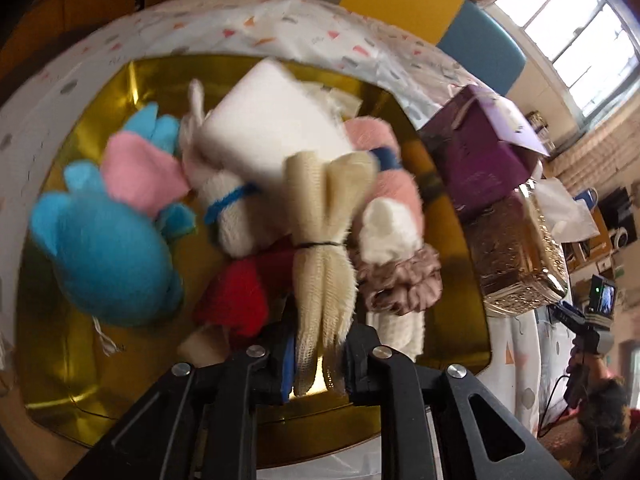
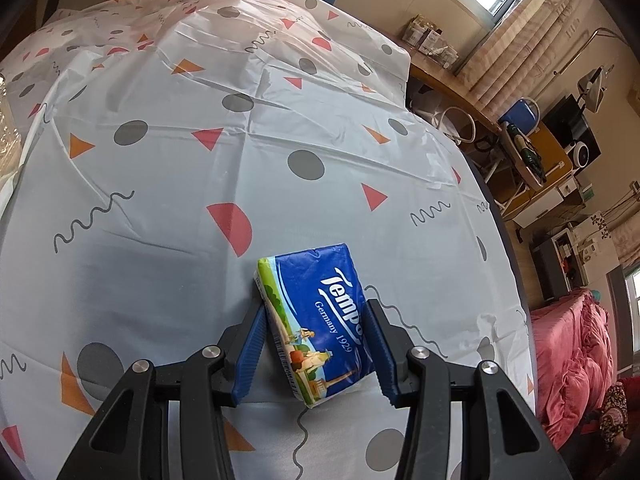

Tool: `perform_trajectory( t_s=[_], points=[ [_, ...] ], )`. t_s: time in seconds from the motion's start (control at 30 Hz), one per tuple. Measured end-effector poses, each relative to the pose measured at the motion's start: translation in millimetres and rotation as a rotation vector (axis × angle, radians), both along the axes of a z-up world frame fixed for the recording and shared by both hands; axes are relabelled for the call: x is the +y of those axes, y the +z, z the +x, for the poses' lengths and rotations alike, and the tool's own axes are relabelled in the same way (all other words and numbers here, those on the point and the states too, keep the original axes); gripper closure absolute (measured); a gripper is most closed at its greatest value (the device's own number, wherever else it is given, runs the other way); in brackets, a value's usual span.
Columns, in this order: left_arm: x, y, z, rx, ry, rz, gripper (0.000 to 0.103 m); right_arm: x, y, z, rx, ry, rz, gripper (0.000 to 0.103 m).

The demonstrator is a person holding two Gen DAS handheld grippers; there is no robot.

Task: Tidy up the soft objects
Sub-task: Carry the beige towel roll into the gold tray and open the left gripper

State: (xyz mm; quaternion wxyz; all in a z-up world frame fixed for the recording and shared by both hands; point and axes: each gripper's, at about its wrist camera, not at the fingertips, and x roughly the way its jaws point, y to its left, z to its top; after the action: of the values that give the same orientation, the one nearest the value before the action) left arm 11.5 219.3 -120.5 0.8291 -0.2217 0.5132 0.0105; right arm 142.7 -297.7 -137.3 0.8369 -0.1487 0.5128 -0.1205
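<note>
My left gripper (image 1: 318, 354) is shut on a cream knitted cloth bundle (image 1: 320, 248) tied with a black band, held over a gold tray (image 1: 80, 364). The tray holds a blue plush toy (image 1: 108, 252), a pink cloth (image 1: 140, 172), a white sponge block (image 1: 268, 132), a red soft item (image 1: 240, 300), pink and white fluffy items (image 1: 392, 216) and a brown scrunchie (image 1: 400, 280). My right gripper (image 2: 316, 344) has a blue Tempo tissue pack (image 2: 320, 320) between its fingers on the patterned tablecloth (image 2: 200, 160); the right pad touches it, a small gap shows at the left pad.
A purple box (image 1: 476, 152) and a clear patterned container (image 1: 516, 256) stand right of the tray. The other gripper (image 1: 592, 320) shows at the far right of the left wrist view. The table's right edge (image 2: 508, 264) drops to a cluttered room with a pink quilt (image 2: 576, 360).
</note>
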Motion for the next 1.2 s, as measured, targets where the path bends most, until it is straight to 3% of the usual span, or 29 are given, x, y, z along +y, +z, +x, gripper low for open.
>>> perform_trajectory(
  t_s=[0.33,0.57,0.7,0.83,1.13,1.2],
  points=[
    [1.0,17.9,-14.5,-0.062,0.001,0.1,0.051,-0.2,-0.1,0.2,-0.003,-0.002,-0.001,0.054],
    [9.1,24.8,-26.9,-0.062,0.037,0.136,0.05,-0.6,0.7,0.0,-0.007,-0.008,0.002,0.054],
    [7.3,28.4,-30.5,-0.082,0.025,0.199,0.05,-0.6,0.1,0.8,-0.011,-0.009,0.0,0.054],
    [1.2,26.1,-25.9,-0.08,-0.02,0.222,0.035,0.7,-0.6,-0.2,-0.013,-0.009,-0.003,0.054],
    [8.7,43.1,-25.8,-0.141,0.004,0.282,0.029,1.8,-1.2,1.3,-0.016,-0.011,-0.013,0.054],
    [11.0,47.6,-25.8,-0.159,0.017,0.299,0.023,2.4,-1.3,1.5,-0.014,-0.019,-0.013,0.054]
  ],
)
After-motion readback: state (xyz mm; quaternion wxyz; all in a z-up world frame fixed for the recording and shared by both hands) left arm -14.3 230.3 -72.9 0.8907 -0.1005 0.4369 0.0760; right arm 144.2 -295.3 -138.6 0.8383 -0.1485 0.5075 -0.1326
